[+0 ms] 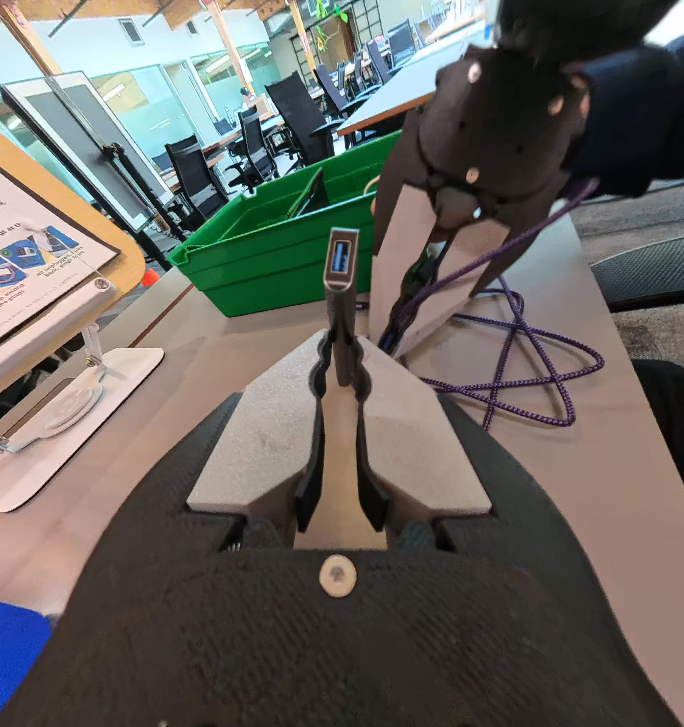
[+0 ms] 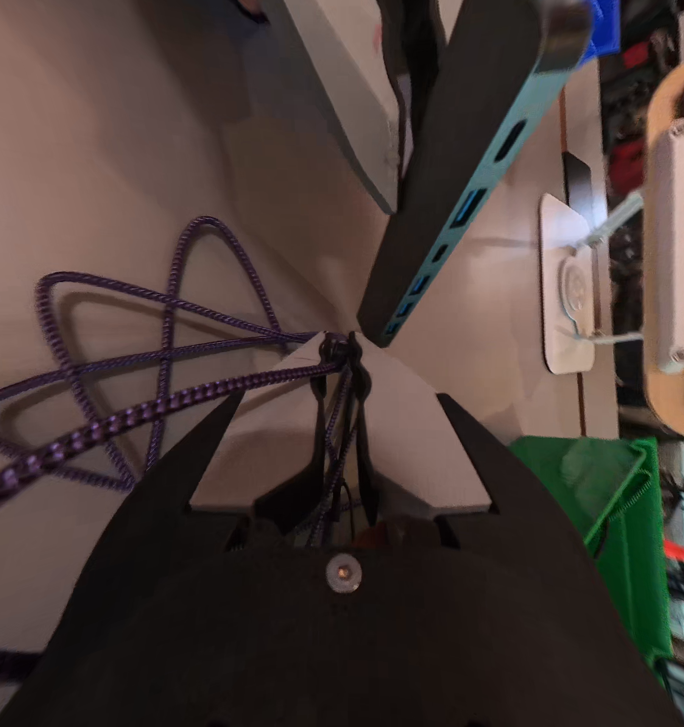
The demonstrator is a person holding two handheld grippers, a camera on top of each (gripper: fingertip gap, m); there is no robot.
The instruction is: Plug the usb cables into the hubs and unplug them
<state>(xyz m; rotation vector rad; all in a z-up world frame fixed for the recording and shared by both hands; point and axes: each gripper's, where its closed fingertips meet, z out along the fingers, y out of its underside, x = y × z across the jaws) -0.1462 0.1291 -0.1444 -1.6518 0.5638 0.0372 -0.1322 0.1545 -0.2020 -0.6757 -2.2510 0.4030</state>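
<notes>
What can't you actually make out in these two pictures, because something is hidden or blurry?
- The plug of the purple cable: hidden in both views by the right tool closed over it.
- The lower end of the hub: in the left wrist view, covered by the left tool clamping it.
- The green bin: its contents are too blurred in the right wrist view and mostly hidden by its wall in the left.

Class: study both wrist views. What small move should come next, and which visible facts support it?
Probably: bring the right hand-held gripper, shut on the purple braided cable, toward the slim grey metal hub and line its plug up with a blue port. The left hand-held gripper already clamps the hub upright, with the cable end close beside it but unplugged.
</notes>
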